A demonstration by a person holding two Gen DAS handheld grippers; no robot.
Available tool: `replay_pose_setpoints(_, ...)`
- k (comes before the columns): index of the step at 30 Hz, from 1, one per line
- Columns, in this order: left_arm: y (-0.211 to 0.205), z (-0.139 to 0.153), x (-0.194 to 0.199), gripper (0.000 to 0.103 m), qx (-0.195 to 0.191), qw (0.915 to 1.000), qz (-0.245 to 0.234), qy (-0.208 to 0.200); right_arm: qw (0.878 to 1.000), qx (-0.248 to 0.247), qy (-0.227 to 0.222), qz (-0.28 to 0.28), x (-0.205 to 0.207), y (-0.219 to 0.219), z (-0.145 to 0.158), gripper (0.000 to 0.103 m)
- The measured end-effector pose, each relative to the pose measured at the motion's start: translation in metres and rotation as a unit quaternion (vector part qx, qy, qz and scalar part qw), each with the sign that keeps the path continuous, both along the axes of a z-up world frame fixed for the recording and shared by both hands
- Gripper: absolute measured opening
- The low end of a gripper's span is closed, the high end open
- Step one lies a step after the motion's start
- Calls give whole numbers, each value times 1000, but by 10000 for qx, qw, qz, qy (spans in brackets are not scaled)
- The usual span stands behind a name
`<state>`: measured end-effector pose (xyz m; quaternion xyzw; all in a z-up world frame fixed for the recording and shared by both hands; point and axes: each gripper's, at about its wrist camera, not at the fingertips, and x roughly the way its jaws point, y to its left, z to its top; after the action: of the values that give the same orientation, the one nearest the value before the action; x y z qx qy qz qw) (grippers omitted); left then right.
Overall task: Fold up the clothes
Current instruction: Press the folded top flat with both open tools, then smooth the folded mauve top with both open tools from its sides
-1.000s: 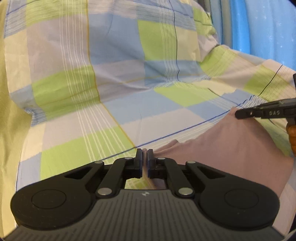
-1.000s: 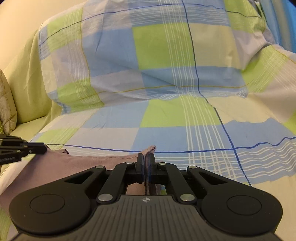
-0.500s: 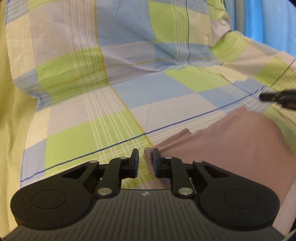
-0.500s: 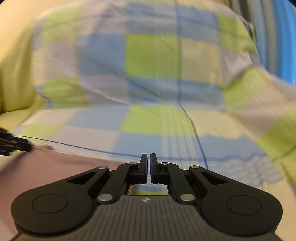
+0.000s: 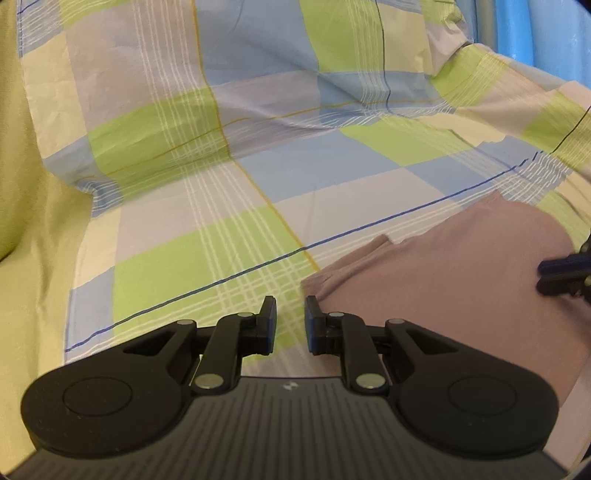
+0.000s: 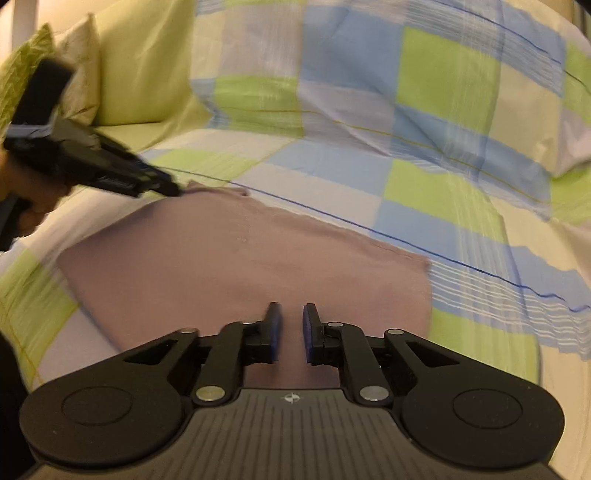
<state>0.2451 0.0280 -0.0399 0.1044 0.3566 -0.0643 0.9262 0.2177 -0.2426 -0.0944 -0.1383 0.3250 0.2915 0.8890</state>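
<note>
A mauve garment [image 5: 461, 266] lies flat on the checked sheet [image 5: 258, 177], its near corner just right of my left gripper [image 5: 290, 325]. That gripper is open, with only sheet between its fingers. My right gripper's dark tip [image 5: 561, 275] shows at the right edge, over the cloth. In the right wrist view the garment [image 6: 240, 266] spreads out as a flat folded shape. My right gripper [image 6: 291, 332] hovers over its near part, slightly open and holding nothing. The left gripper [image 6: 171, 190] points at the garment's far left corner.
The blue, green and lilac checked sheet [image 6: 424, 155] rises into a hump behind the garment. Yellow-green pillows [image 6: 140, 66] sit at the upper left. A blue surface [image 5: 546, 33] stands at the far right. A hand [image 6: 26, 199] holds the left gripper.
Both grippers have opened and let go of the garment's edge. They drew back, the right one swinging to look across the cloth, which now lies flat on the sheet.
</note>
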Motion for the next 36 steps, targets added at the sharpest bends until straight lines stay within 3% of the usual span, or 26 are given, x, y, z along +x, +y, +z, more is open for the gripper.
replay_pose_setpoints(3,-2,10,-15,14,128,9997,-80,-182,9990,40,-113,-440,4,-11,2,14)
replay_pose_setpoints(7,-22,21,-33,15,41,9963,-751,-413,9980,432,-71,-455,9,-15,6,14)
replay_pose_setpoints(11,-46,6,-23,19,299,9915,-1244,-243,9989,294,218,-302,18,-4,-1,21)
replay_pose_setpoints(14,-45,-4,-8,20,-71,9924,-1219,-132,9965,591,428,-409,27,-9,-2,22)
replay_pose_setpoints(17,-45,-3,8,20,-58,9923,-1226,-143,9927,885,537,-619,40,-17,-3,22)
replay_pose_setpoints(23,-49,-8,31,21,55,9926,-1183,-272,9931,919,47,-731,42,-9,8,23)
replay_pose_setpoints(26,-47,-3,30,21,-15,9932,-1118,-315,9922,1175,-73,-409,37,-1,15,23)
replay_pose_setpoints(29,-47,7,16,20,-63,9928,-1095,-488,9950,988,122,-38,37,16,5,23)
replay_pose_setpoints(32,-50,4,8,20,-197,9916,-1229,-360,9974,679,160,159,44,24,-6,21)
replay_pose_setpoints(34,-55,-5,7,20,45,9906,-1329,-309,9982,594,72,-53,57,18,-8,20)
replay_pose_setpoints(36,-50,-10,9,21,-59,9906,-1314,-376,9977,522,13,-443,70,6,-11,20)
